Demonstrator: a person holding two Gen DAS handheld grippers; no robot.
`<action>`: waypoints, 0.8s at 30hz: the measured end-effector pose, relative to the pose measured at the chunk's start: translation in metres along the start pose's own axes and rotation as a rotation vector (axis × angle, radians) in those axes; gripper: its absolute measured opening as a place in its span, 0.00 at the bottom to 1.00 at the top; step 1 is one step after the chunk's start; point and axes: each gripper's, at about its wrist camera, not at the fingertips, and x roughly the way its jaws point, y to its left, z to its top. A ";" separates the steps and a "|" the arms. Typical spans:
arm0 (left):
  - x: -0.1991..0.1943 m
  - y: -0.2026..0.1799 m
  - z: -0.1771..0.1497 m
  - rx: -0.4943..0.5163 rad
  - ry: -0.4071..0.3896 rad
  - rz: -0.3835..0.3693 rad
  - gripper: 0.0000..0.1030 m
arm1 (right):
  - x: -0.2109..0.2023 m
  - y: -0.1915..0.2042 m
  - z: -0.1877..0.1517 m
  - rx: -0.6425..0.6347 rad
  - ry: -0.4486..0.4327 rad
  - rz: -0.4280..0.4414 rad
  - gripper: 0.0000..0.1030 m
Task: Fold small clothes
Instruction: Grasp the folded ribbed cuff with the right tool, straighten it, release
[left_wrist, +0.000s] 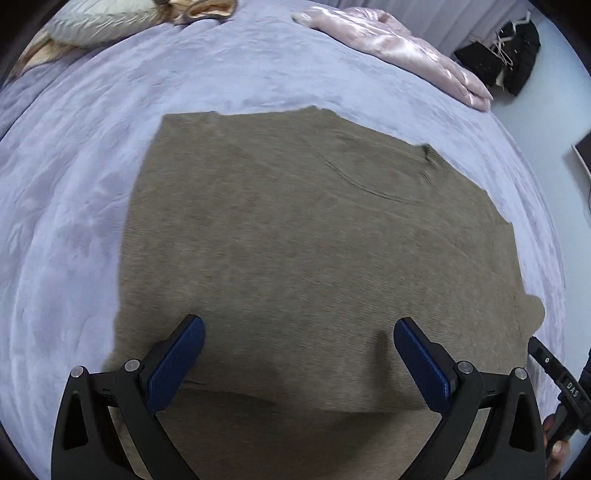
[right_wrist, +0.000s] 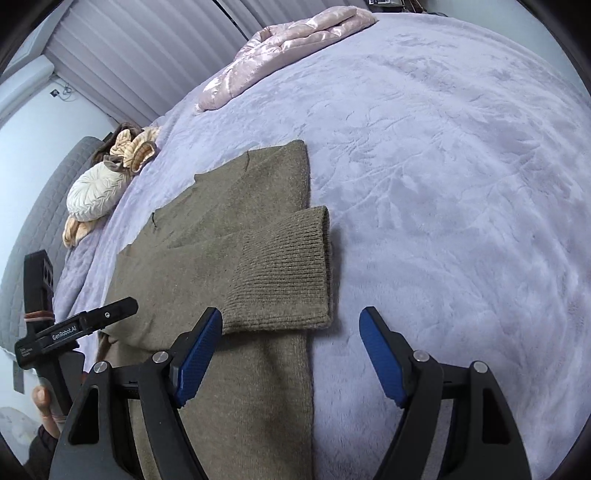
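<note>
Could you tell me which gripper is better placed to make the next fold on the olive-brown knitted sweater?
Probably the right gripper: its open jaws straddle the olive-brown knitted sweater's side edge beside the folded ribbed cuff. The left gripper hovers open over mid-fabric.

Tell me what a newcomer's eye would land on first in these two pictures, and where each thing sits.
First, the olive-brown sweater, spread flat in the middle of the lavender bedspread, one sleeve folded across its body with the ribbed cuff at its right edge. Next, the blue-padded jaws in the foreground: the left gripper open over the sweater, the right gripper open astride its right edge. Far back, a shiny pink quilt lies bunched at the bed's edge.
</note>
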 end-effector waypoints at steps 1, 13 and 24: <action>-0.002 0.011 0.002 -0.020 -0.009 0.008 1.00 | 0.003 0.005 0.001 -0.021 0.008 -0.013 0.46; -0.035 0.035 0.020 -0.063 -0.078 -0.099 1.00 | 0.004 0.049 0.005 -0.188 0.004 -0.256 0.17; 0.013 -0.008 -0.006 0.150 -0.022 0.142 1.00 | 0.012 0.111 -0.002 -0.319 -0.055 -0.237 0.77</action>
